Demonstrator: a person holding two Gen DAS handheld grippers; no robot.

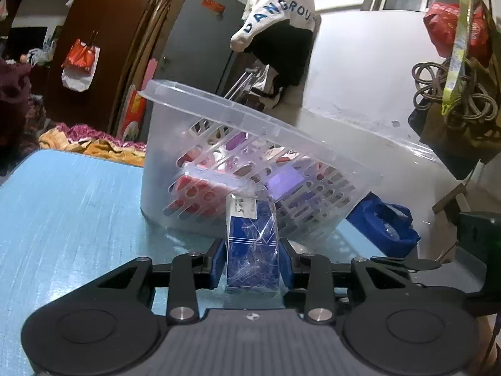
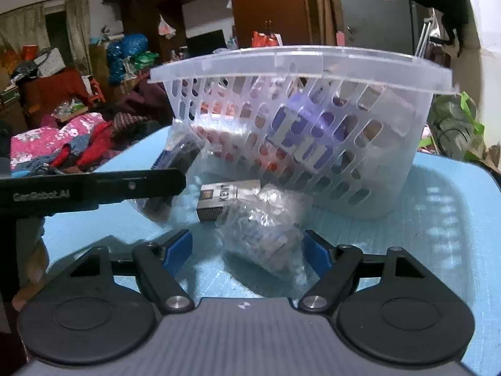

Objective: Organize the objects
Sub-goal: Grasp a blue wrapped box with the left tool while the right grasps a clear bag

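The left gripper (image 1: 252, 261) is clamped on a dark blue box wrapped in clear crinkled plastic (image 1: 252, 250), both blue pads pressed against its sides; the box's near end sits low over the light blue desk (image 1: 69, 206). Directly ahead of it, almost touching the box's far end, stands the translucent slotted plastic basket (image 1: 281, 144), which blocks the way forward. Through its slots show red and purple packets, and a white-and-purple carton leans inside.

From the right wrist view, the right gripper (image 2: 247, 252) stands partly open around a crumpled clear plastic bag holding a small printed packet (image 2: 266, 228). The right blue pad is at the bag's edge; the left pad is clear of it, so the bag lies on the desk between the jaws, not squeezed. Just behind the bag, touching it, lies a grey and white cigarette pack (image 2: 225, 200), and behind that rises the basket wall (image 2: 313, 131). To the left the black body of the left gripper (image 2: 94, 188) crosses the view, with its wrapped blue box (image 2: 175, 169) tilted beside the basket's left corner.

Around the desk: a pile of pink and red clothes (image 2: 62, 144) to the left, a blue fabric bag (image 1: 385, 222) beside the basket, and a white garment with blue lettering (image 1: 278, 12) hanging behind.
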